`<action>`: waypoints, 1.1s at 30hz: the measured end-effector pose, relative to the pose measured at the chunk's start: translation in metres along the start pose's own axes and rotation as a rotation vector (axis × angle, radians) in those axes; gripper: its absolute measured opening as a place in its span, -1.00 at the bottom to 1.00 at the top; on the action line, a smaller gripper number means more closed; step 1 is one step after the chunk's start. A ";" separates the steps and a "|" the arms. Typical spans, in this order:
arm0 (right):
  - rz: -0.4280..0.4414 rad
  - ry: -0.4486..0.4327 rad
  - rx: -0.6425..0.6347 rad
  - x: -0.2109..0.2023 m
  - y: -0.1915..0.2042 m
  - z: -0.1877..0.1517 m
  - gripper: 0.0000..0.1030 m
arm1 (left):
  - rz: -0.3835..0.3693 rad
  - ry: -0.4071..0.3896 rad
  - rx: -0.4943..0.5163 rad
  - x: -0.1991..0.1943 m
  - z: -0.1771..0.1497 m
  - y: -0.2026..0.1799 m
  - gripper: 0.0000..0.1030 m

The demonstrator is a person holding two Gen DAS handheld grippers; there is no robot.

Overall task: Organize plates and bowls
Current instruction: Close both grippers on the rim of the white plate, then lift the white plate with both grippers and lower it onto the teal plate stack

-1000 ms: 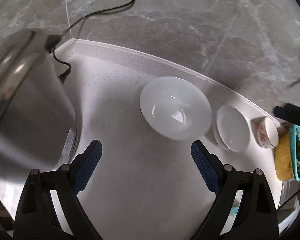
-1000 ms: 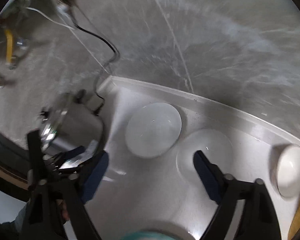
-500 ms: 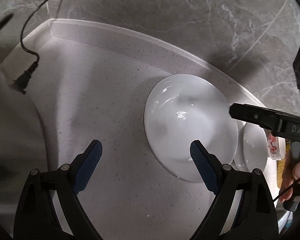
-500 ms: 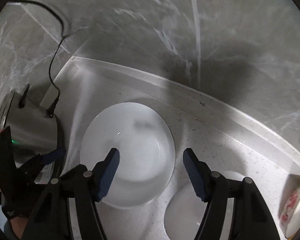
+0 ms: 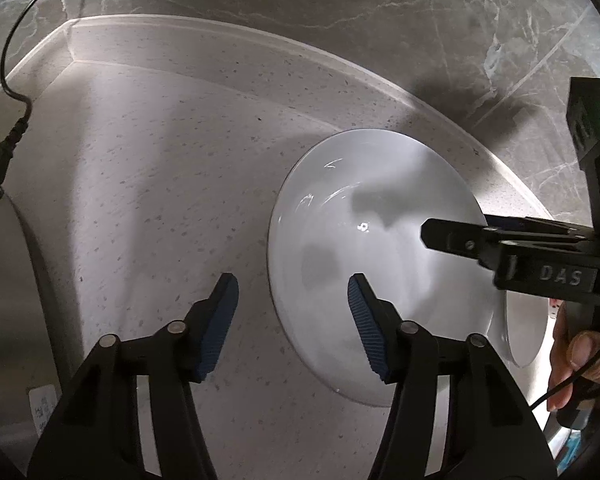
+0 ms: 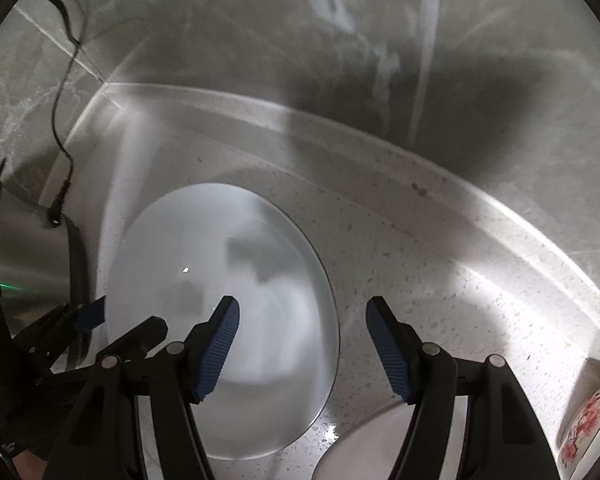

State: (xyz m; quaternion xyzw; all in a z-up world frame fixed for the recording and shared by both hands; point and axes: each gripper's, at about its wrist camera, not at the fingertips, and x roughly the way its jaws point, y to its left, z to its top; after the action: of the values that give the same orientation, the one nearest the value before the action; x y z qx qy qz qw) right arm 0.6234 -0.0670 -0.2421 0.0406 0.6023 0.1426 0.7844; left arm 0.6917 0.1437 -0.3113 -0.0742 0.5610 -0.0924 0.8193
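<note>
A: Now both grippers are coming down over the big white plate [image 5: 364,264], which was a small shape far off a second ago and is filling each wrist view.

B: Where is it lying?

A: Flat on the speckled counter [image 5: 148,184], close to the raised back edge, with the back left corner well off to its left. A smaller white plate [image 5: 524,332] is just beside it on the right, maybe touching; the rims are too close to tell.

B: Left gripper [image 5: 292,312]?

A: Jaws closing, much narrower than a second ago. They are straddling the plate's left rim: one pad over the bare counter, the other over the plate's inside. Nothing pinched yet.

B: Right gripper [image 6: 302,340]?

A: Also closing, more slowly. It is bracketing the right rim: left pad over the plate, right pad over the counter. No contact that I can see.

B: Anything else nearby?

A: A steel cooker [image 6: 24,256] with its cord [image 5: 8,80] standing toward the left end of the counter, and a red-patterned cup [image 6: 588,424] farther right.

B: Meaning?

A: Probably a two-sided lift of the big plate is being set up, one rim each. Sorting itself is not yet begun; the glazed rim is looking slippery.
</note>
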 end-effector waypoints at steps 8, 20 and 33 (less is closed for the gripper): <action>-0.027 0.040 -0.012 0.010 0.002 0.005 -0.56 | -0.036 0.038 -0.001 0.017 0.003 -0.003 -0.72; -0.023 0.033 -0.024 0.006 0.007 -0.003 -0.75 | -0.040 0.046 -0.030 0.009 -0.009 0.004 -0.78; 0.046 0.040 -0.072 -0.021 0.033 -0.071 -0.76 | -0.040 0.079 -0.040 -0.036 -0.079 0.003 -0.78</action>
State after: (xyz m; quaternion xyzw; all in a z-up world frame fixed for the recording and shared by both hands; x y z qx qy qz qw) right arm 0.5449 -0.0489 -0.2335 0.0236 0.6114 0.1830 0.7695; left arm 0.6057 0.1541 -0.3073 -0.0982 0.5929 -0.1005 0.7929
